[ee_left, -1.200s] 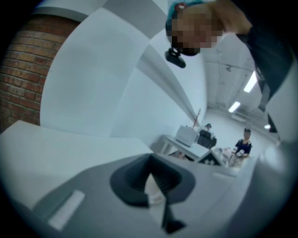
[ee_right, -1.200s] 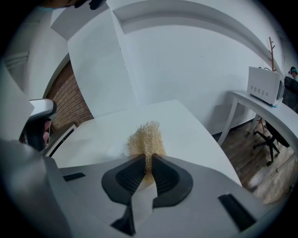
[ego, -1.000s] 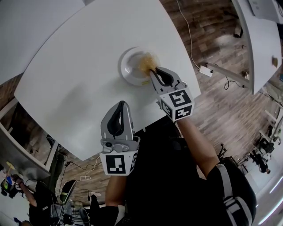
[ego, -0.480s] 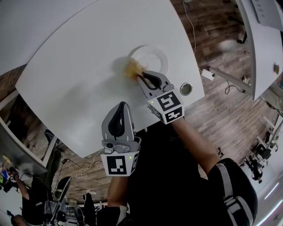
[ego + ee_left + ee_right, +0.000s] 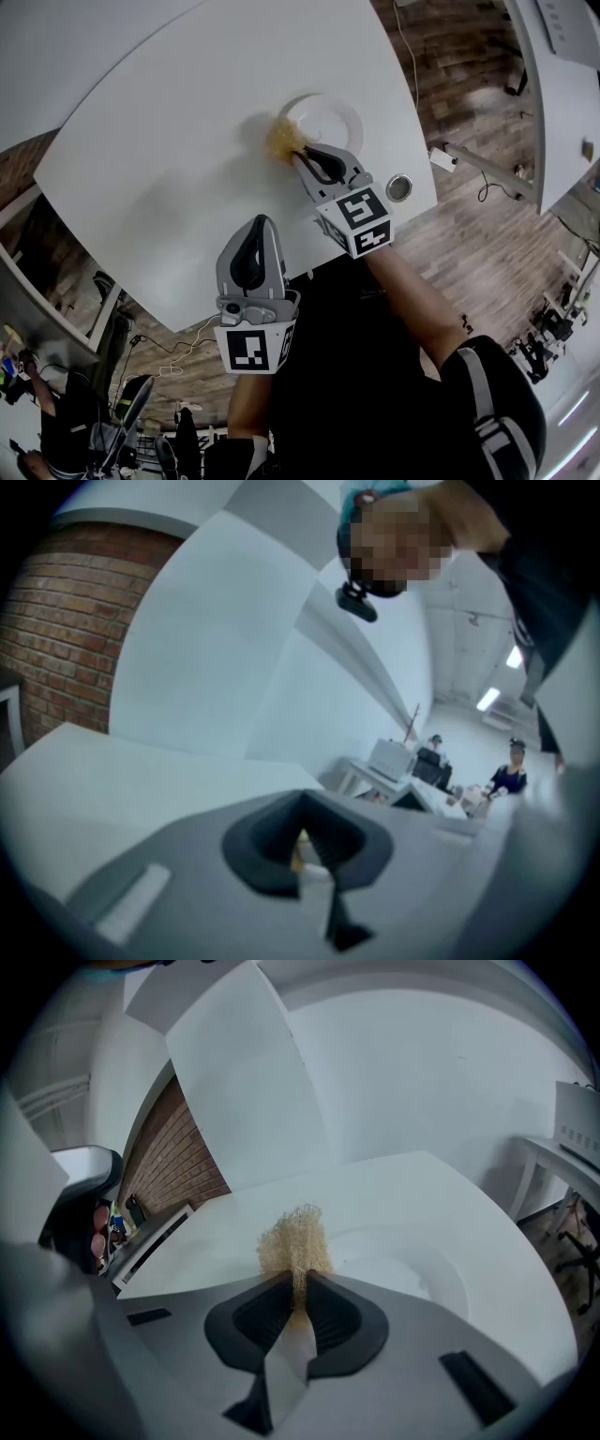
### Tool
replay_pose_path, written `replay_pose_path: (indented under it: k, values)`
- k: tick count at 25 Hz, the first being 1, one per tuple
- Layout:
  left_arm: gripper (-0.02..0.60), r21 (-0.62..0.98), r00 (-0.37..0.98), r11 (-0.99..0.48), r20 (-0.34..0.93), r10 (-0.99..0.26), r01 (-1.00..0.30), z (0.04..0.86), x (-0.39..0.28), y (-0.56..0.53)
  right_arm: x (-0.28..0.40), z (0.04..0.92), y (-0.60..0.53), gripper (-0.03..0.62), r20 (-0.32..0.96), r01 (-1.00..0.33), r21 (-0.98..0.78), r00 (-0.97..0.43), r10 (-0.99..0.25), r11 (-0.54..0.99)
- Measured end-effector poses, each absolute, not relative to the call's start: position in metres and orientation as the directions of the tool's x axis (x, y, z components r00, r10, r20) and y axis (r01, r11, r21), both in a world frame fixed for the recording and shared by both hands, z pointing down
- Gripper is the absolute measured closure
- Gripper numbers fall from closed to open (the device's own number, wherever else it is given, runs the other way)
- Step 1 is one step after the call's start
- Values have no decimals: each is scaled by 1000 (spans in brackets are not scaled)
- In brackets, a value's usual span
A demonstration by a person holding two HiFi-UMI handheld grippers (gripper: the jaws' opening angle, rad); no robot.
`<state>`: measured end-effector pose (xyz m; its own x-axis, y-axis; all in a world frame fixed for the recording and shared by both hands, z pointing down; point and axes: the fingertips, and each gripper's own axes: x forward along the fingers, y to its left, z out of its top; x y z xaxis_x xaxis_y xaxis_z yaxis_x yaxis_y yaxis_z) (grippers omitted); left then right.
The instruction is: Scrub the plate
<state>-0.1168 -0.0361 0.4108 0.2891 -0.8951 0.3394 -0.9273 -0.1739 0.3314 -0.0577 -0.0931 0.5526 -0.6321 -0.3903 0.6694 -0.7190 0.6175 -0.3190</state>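
Right gripper (image 5: 302,156) is clamping tan scrubber (image 5: 283,141) at plate's (image 5: 339,107) rim; left gripper (image 5: 256,223) is hovering over tabletop's (image 5: 169,169) near edge, jaws together.

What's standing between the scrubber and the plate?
Nothing visible. The scrubber, clamped in the right gripper, is already at the plate's left rim, with only bare table beside it. The left gripper is well short of the plate.

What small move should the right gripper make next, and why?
Probably sweep the scrubber rightward across the plate. The right gripper is shut on it, and it sits at the plate's left rim, partly over the table, so most of the plate lies to its right.
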Motion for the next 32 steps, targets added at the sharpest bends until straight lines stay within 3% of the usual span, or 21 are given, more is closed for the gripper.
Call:
replay_pose_path:
  k: [17,32]
  values:
    - [581,333,364,-252,338,-868,-909,409,-87,-48,40,550,-122,554,696,-848,-246,-491,-524,469]
    - [581,335,330,-212,349,-877,-918,412,-90,-50,24,556,-136,554,696,-826,-255,-518,-497,502]
